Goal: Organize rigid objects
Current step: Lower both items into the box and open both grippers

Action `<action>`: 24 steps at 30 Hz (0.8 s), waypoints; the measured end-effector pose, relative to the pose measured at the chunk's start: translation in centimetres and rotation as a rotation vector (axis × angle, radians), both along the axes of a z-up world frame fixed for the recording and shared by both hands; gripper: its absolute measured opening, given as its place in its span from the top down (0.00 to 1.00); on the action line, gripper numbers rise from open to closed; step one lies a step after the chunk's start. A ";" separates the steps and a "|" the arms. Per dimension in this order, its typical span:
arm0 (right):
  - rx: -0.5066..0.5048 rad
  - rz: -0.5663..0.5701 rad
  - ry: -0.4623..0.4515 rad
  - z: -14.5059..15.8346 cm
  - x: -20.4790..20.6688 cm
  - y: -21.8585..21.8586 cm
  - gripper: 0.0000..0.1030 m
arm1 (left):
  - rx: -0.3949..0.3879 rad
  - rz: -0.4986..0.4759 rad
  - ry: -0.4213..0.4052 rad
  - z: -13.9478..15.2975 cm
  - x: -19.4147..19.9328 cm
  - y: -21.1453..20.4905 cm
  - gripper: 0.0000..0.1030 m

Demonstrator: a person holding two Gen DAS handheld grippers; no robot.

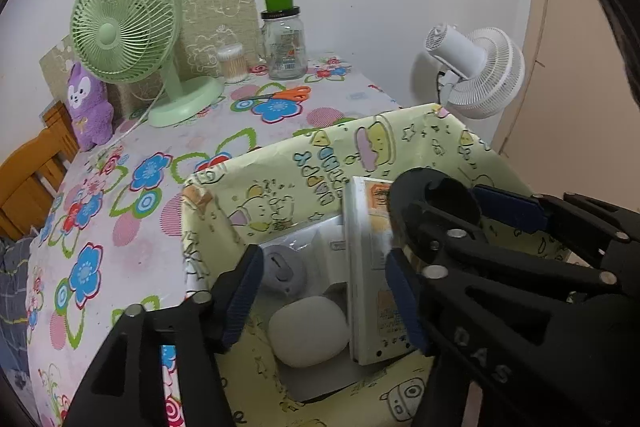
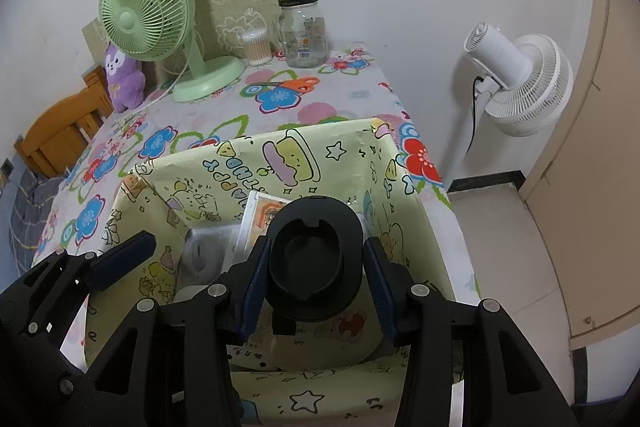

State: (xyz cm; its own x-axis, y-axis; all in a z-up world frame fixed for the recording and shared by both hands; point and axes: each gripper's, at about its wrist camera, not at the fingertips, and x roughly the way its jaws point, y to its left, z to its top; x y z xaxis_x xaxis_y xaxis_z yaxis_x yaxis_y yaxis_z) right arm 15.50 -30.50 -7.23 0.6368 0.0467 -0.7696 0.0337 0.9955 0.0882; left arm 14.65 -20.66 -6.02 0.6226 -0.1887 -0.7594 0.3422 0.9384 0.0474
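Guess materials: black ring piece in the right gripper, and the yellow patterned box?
Black ring piece: looks like moulded plastic, matte, with an even dull sheen. Yellow box: probably cardboard wrapped in glossy cartoon-print paper; its rim shows creases and wrinkles. Neither is certain from looks alone.

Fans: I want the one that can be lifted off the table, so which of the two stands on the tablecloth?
The green fan, whose round base rests on the flowered tablecloth. The white fan stands beside the table on its own pole.
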 end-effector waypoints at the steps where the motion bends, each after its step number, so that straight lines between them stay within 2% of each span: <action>1: -0.006 0.005 0.002 0.0 0.1 0.1 0.52 | 0.004 -0.013 0.001 0.0 -0.1 -0.2 0.26; 4: -0.016 0.010 0.000 -0.1 0.1 0.0 0.52 | 0.024 -0.010 -0.015 -0.1 -0.2 -0.4 0.16; 8: -0.014 0.017 0.002 -0.1 0.2 0.0 0.49 | 0.022 -0.012 -0.013 -0.1 -0.1 -0.4 0.16; 13: -0.007 0.016 -0.004 0.1 -0.1 0.2 0.36 | 0.018 -0.017 -0.012 0.1 -0.2 -0.2 0.16; 24: -0.004 -0.011 -0.023 1.0 -2.0 1.0 0.24 | 0.007 -0.024 -0.025 1.0 -2.1 0.8 0.15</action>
